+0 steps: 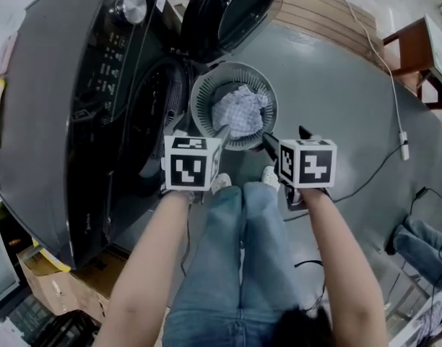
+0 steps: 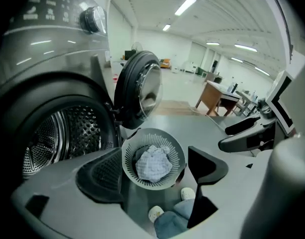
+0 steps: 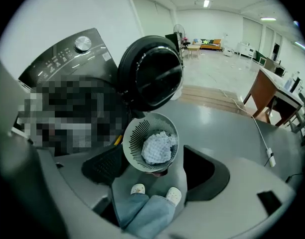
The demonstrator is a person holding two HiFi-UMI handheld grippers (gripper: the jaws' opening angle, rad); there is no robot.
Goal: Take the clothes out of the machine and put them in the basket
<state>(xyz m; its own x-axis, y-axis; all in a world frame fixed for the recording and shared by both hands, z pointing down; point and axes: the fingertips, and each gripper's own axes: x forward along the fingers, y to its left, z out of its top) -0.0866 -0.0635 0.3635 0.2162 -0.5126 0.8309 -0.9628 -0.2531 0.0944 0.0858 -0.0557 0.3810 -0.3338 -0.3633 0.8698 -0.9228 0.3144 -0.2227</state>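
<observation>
Two open grippers hover just above the near rim of the basket: my left gripper and my right gripper both have their jaws spread wide, nothing pinched between them. Inside the basket a pale checked cloth lies crumpled on top of something darker that I cannot make out. The dark washing machine stands right beside the basket, its empty-looking drum facing it and its round door swung open just past the basket's far rim, while my shoes sit on the floor near the basket's closest edge.
</observation>
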